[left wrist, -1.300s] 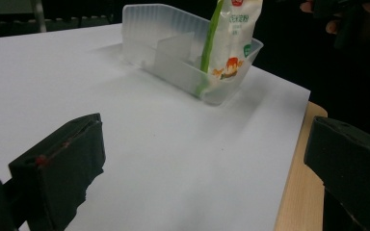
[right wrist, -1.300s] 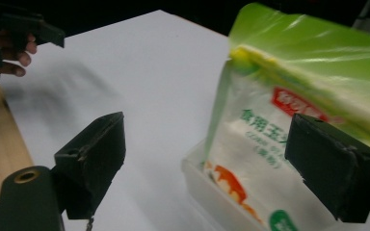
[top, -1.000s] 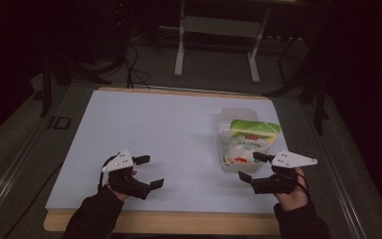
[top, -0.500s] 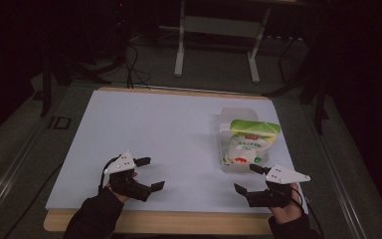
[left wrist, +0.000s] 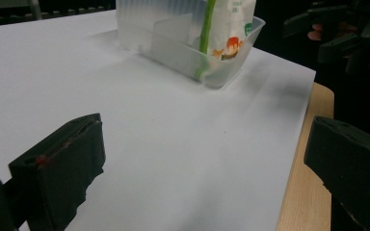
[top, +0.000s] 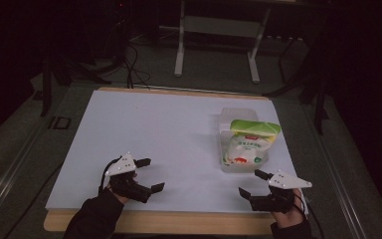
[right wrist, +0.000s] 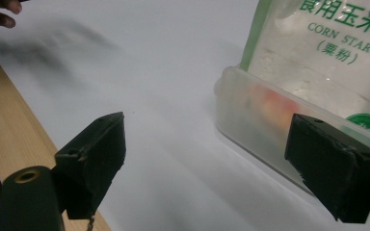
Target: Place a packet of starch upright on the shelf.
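A white and green bag of corn starch (top: 249, 142) (left wrist: 224, 24) (right wrist: 327, 53) leans in a clear plastic container (top: 230, 164) (left wrist: 183, 53) (right wrist: 250, 120) at the right of the white table sheet. My right gripper (top: 251, 183) (right wrist: 207, 159) hovers open just in front of the container's near end, nothing between its jaws. My left gripper (top: 150, 175) (left wrist: 202, 163) stands open and empty over the sheet at the front left, well apart from the container.
The white sheet (top: 164, 134) covers a wooden table whose front edge (top: 179, 221) lies right under both hands. Beyond the table stand a metal frame (top: 214, 45) and cables on a dark floor.
My right gripper has drawn back toward the table's front edge and a little left, away from the container. The left gripper has barely moved.
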A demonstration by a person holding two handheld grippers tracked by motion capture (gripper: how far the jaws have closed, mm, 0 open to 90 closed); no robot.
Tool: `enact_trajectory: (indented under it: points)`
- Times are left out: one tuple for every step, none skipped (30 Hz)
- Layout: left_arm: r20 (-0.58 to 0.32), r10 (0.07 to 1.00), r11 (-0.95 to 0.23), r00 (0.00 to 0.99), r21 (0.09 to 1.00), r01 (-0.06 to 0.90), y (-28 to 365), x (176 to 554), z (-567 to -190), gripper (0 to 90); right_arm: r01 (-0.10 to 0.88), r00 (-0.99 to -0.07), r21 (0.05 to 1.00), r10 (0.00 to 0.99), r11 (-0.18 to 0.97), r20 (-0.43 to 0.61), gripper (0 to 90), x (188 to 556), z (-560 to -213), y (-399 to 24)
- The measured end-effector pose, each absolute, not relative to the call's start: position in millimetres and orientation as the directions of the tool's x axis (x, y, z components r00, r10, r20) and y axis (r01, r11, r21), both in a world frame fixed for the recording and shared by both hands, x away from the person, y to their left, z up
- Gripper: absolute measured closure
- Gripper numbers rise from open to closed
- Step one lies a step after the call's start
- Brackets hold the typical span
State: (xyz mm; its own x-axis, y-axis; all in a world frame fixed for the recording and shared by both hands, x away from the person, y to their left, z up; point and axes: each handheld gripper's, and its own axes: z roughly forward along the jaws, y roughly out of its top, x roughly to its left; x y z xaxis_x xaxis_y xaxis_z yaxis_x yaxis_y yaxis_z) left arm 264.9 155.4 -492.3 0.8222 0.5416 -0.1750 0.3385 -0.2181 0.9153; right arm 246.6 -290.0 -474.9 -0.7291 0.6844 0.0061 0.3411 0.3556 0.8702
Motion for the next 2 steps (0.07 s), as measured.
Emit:
enact_trajectory:
  points:
    - [-0.174, 0.542, -0.22, 0.822, 0.915, 0.338, 155.3, 265.0, -492.6, 1.2, 0.341, -0.728, 0.871, 0.685, 0.354, 0.007, 14.2, 247.0, -474.8, -290.6]
    - [-0.175, 0.542, -0.221, 0.822, 0.914, 0.34, 155.1, 264.9, -492.9, 1.2, 0.342, -0.727, 0.871, 0.687, 0.353, 0.007, 14.6, 247.2, -474.7, -290.8]
